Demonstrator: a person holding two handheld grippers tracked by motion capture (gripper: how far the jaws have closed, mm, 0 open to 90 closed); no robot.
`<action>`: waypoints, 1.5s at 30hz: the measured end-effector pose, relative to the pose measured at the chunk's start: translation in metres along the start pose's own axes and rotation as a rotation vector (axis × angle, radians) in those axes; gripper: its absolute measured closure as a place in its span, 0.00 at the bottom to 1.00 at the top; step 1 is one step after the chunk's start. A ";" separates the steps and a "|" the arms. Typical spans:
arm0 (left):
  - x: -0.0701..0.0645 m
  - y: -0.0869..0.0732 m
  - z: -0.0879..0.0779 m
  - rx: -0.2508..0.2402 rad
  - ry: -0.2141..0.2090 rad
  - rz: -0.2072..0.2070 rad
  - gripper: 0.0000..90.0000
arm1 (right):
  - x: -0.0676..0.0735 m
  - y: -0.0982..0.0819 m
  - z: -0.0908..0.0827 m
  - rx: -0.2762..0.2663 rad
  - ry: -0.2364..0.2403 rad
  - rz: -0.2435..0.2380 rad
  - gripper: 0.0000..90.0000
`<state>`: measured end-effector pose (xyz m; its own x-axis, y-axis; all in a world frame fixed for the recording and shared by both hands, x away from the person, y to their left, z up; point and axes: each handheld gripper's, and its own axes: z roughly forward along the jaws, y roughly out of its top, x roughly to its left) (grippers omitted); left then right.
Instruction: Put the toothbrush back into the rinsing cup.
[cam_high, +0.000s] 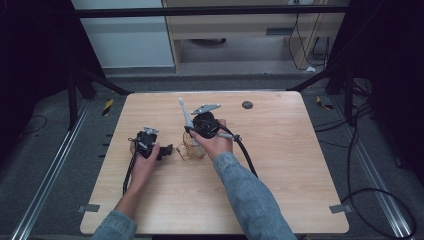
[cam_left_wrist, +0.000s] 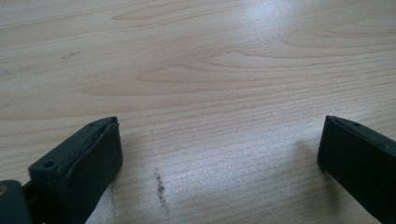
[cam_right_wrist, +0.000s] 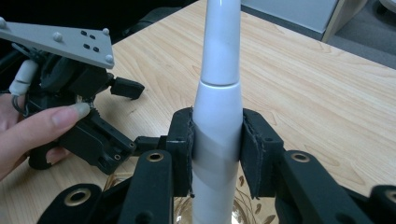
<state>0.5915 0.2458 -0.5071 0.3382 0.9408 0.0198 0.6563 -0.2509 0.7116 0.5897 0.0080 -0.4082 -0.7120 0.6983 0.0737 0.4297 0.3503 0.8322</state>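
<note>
My right tongs (cam_right_wrist: 217, 140) clench the white electric toothbrush handle (cam_right_wrist: 219, 93), lifted at centre frame. My left tongs (cam_left_wrist: 219, 154) gape over bare surface (cam_left_wrist: 210, 70); setting it down remains

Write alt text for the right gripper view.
The right gripper clamps its two black jaws on an upright white handle over a wooden table. At left, a hand holds the left gripper.
</note>
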 end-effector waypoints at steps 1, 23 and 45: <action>0.000 0.000 0.000 0.000 0.000 0.000 0.00 | 0.000 0.000 0.000 0.001 0.000 0.001 0.74; 0.000 0.000 0.000 0.000 0.000 0.000 0.00 | 0.002 -0.004 0.002 0.024 0.010 -0.015 0.74; 0.000 0.000 0.000 0.000 0.000 0.000 0.00 | 0.003 -0.001 0.008 0.030 0.008 -0.029 0.73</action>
<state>0.5915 0.2458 -0.5071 0.3383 0.9408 0.0198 0.6563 -0.2510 0.7115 0.5920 0.0149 -0.4133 -0.7289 0.6824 0.0545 0.4253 0.3890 0.8172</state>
